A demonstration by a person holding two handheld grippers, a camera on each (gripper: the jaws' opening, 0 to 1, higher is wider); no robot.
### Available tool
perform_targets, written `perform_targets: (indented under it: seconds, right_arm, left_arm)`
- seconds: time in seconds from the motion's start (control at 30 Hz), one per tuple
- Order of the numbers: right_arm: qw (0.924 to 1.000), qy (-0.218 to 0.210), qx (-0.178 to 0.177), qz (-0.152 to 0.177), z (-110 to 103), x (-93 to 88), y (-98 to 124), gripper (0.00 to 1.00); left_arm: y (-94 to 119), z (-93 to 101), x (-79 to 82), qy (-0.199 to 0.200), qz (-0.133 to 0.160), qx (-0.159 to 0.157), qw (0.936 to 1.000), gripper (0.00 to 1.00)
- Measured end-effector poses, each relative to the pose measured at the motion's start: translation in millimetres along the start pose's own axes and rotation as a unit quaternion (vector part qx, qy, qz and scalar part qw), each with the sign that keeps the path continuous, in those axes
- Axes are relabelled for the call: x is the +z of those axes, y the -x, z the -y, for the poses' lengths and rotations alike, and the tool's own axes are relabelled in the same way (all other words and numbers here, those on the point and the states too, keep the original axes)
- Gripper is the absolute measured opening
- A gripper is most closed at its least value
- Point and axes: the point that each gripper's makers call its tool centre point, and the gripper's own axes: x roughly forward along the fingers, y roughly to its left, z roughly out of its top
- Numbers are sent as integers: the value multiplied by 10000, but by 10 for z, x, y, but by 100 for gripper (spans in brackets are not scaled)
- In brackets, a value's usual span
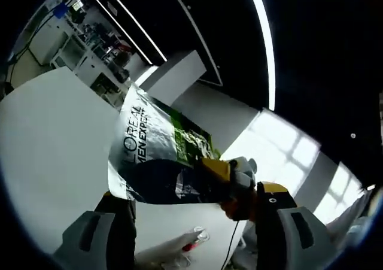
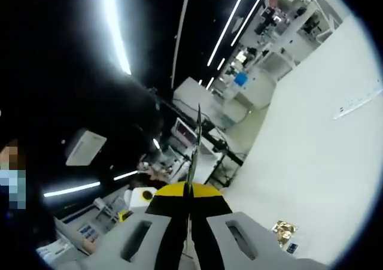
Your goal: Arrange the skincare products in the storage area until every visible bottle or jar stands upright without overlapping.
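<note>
Both sets of jaws are holding one shiny L'Oreal pouch (image 1: 157,153) up in the air.

In the right gripper view, the right gripper (image 2: 190,222) is pinching the pouch's thin edge between its closed jaws. In the left gripper view, the right gripper is gripping the pouch's side; I cannot tell how the left gripper (image 1: 194,234) is holding it. Nothing is standing up yet on the white table (image 1: 48,144), so most of the tidying is waiting.

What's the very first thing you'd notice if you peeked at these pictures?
A shiny silver L'Oreal Men Expert pouch with a green patch hangs in the middle of the left gripper view, held at its edge by the right gripper coming in from the right. In the right gripper view, that pouch shows edge-on as a thin sheet pinched between the yellow-tipped fingers, with bright ceiling light strips above.
</note>
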Motion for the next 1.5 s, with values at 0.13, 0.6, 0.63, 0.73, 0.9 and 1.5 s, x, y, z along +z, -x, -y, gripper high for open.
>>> perform_targets:
  seconds: [0.13, 0.6, 0.63, 0.73, 0.9, 1.5]
  right_arm:
    - [9999, 108, 35, 41, -115, -52, 32, 1]
    - [9989, 330, 106, 308, -356, -173, 108, 1]
    - [9989, 337, 110, 308, -364, -184, 109, 1]
    - [9990, 293, 148, 290, -400, -249, 126, 1]
    - [9992, 289, 153, 247, -457, -357, 146, 1]
    - [9974, 247, 50, 681, -451, -287, 69, 1]
  left_arm:
    - [-7, 76, 14, 55, 112, -72, 9999, 70]
    - [81, 150, 240, 282, 875, -73, 9957, 40]
    - [85, 153, 243, 279, 876, -72, 9957, 38]
    - [113, 126, 291, 333, 972, -21, 9947, 31]
    - [185, 75, 356, 491, 1143, 22, 9922, 21]
    - [267, 97, 327, 643, 1351, 63, 9887, 16]
